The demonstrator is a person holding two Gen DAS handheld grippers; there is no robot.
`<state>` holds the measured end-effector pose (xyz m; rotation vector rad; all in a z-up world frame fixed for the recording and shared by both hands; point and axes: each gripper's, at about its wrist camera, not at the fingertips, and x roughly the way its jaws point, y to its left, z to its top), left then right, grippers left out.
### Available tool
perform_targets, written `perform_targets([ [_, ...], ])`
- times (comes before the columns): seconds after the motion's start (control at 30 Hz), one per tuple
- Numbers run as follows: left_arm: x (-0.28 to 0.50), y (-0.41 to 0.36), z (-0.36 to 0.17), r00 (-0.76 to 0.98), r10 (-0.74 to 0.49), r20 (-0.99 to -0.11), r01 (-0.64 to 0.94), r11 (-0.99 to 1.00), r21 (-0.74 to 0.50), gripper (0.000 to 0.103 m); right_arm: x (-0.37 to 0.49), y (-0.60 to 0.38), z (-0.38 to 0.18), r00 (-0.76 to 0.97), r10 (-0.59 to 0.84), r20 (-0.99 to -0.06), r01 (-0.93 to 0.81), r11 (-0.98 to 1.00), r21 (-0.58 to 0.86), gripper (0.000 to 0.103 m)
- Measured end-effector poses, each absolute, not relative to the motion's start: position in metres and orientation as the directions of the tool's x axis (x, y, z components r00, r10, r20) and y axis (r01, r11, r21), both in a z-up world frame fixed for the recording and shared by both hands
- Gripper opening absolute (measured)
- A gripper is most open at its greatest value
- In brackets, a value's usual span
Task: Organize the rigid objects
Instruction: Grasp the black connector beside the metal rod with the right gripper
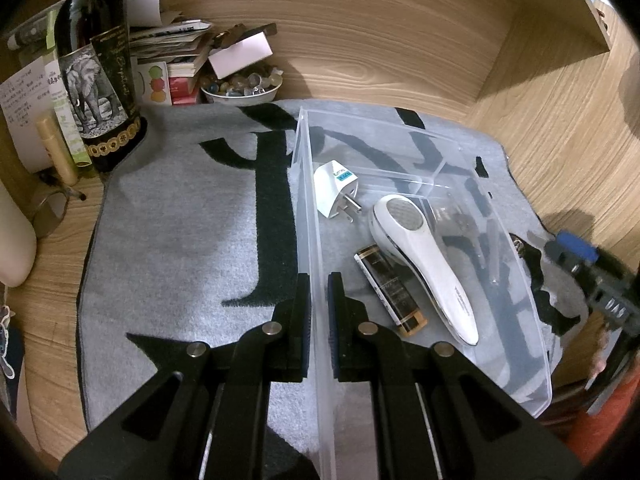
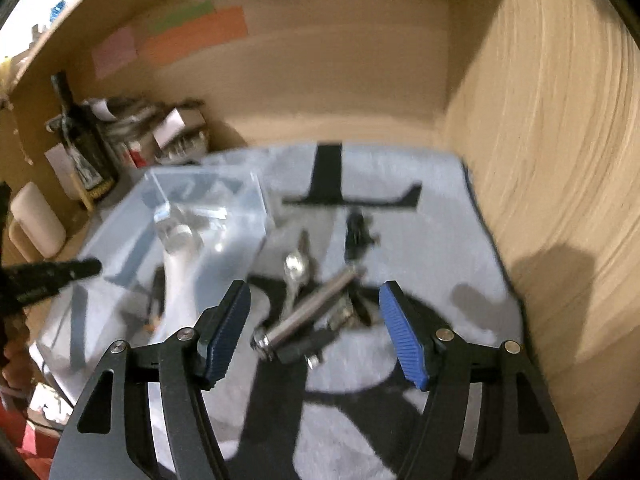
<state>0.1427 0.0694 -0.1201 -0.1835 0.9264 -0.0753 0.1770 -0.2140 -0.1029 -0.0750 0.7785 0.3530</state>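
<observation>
Clear plastic bin (image 1: pixel 520 280) sitting on grey mat (image 1: pixel 168 240), toward the mat's right half; also visible at left in right wrist view (image 2: pixel 208 200). Inside: white plug adapter (image 1: pixel 334 194) near the bin's far-left corner, white handheld device (image 1: pixel 420 264) lying diagonally mid-bin, black-and-gold tube (image 1: pixel 390 290) just beside it on the left, touching or nearly so, can't tell. Clear divider at the bin's far end.

Left gripper (image 1: pixel 319 320) straddling the bin's left wall near its near end, jaws clamped on the wall, one finger outside, one inside.

Loose pile on the mat right of the bin: metal cylinder (image 2: pixel 312 308) lying diagonally, spoon-like metal piece (image 2: pixel 296 276) just behind it, small black item (image 2: pixel 358 236) farther back. All motion-blurred, details unclear.

Right gripper (image 2: pixel 316 328) above the pile, jaws spread wide, blue pads (image 2: pixel 404 340) flanking the cylinder, touching nothing. Seen blurred at right edge of left wrist view (image 1: pixel 584 264).

Mat lying on wood-grain surface (image 1: pixel 560 120), wood panels behind and right. At the surface's far-left corner: dark bottle (image 1: pixel 96 80) with elephant label, paper stack (image 1: pixel 172 40), bowl of pebbles (image 1: pixel 240 88). Coloured sticky notes (image 2: pixel 192 36) on back panel.
</observation>
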Motion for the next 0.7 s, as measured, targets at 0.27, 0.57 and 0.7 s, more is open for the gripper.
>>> perform_targets([
  [0.27, 0.143, 0.068, -0.120, 0.601, -0.131, -0.789, -0.015, 0.985, -0.174, 0.007, 0.182, -0.215, -0.143, 0.572, 0.258, -0.778, -0.334, 0.940, 0.066, 0.064],
  [0.57, 0.144, 0.067, -0.121, 0.597, -0.135, -0.791, -0.014, 0.984, -0.179, 0.007, 0.188, -0.214, -0.160, 0.527, 0.257, -0.810, -0.360, 0.931, 0.062, 0.064],
  [0.7, 0.145, 0.068, -0.121, 0.596, -0.139, -0.791, -0.014, 0.983, -0.183, 0.007, 0.190, -0.207, -0.160, 0.528, 0.271, -0.805, -0.381, 0.922, 0.060, 0.061],
])
